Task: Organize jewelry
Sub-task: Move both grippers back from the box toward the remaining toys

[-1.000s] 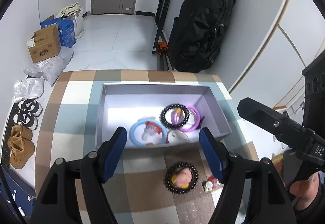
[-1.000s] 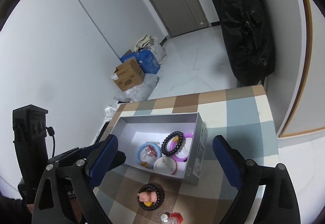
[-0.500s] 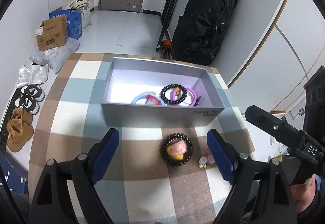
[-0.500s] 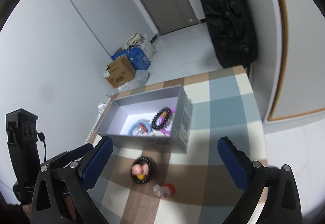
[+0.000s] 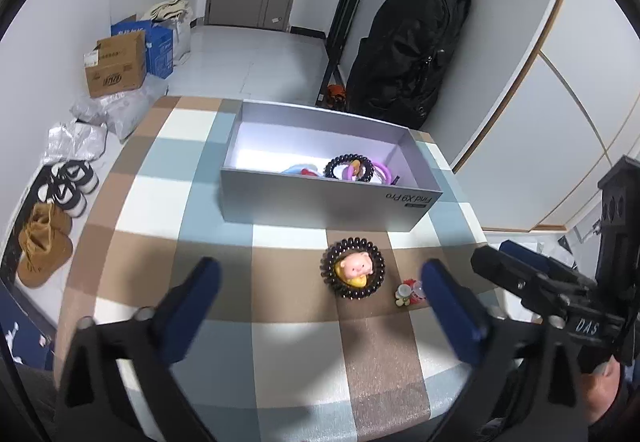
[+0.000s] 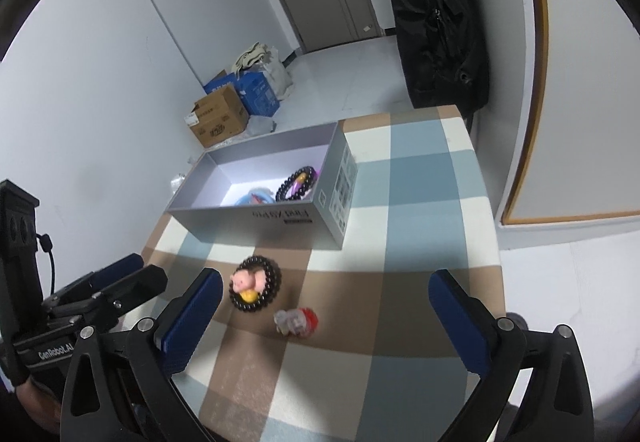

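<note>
A grey box (image 5: 320,203) (image 6: 256,219) on the checked tablecloth holds a blue ring (image 5: 298,169), a dark bead bracelet (image 5: 348,167) (image 6: 298,181) and a purple ring (image 5: 382,171). In front of it lies another dark bead bracelet (image 5: 353,274) (image 6: 255,284) with a pink pig figure inside it. Beside that sits a small red and white charm (image 5: 409,290) (image 6: 297,321). My left gripper (image 5: 324,306) hovers before them, jaws opening wide, nothing between them. My right gripper (image 6: 326,316) stands open, straddling the charm without touching it.
The checked table (image 5: 172,226) ends at a white wall on the right. On the floor to the left are shoes (image 5: 44,242), bags and cardboard boxes (image 5: 116,67). A black bag (image 5: 404,45) hangs behind the table by a door.
Both grippers have drawn back from the box toward the table's near edge. The left jaws have spread wider. The pig bracelet and charm now lie ahead of the fingertips.
</note>
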The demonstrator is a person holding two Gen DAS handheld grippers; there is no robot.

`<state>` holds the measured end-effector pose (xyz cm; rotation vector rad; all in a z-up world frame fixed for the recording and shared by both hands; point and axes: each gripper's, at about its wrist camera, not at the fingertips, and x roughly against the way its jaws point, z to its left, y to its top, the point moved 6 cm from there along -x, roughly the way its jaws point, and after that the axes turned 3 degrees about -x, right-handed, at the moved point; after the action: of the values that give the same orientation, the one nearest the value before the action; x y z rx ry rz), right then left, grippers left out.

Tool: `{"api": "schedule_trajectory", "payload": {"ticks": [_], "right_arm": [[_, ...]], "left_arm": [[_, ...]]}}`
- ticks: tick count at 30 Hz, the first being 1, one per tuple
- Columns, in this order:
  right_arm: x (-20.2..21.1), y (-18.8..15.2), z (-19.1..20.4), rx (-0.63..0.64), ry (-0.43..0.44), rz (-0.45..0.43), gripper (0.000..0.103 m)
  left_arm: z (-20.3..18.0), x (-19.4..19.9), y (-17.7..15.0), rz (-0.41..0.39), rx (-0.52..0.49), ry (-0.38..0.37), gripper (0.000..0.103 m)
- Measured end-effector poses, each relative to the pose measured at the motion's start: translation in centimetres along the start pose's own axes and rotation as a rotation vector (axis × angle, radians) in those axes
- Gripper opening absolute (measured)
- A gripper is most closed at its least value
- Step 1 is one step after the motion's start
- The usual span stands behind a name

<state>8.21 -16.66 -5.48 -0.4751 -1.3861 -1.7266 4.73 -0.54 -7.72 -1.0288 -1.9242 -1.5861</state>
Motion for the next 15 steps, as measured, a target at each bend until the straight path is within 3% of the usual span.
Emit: {"api": "schedule_trajectory", "payload": {"ticks": [7, 15], "right_arm": [[-0.7, -1.6, 0.8, 0.067, -0.018, 0.045, 0.103], [-2.1, -2.6, 1.0, 0.093, -0.021, 0.108, 0.1]], "left_arm": [[0.7, 0.5, -0.4, -0.007, 0.007, 0.015, 0.102], [2.3, -0.2, -0.8, 0.041, 0.06, 0.027, 0.102]]}}
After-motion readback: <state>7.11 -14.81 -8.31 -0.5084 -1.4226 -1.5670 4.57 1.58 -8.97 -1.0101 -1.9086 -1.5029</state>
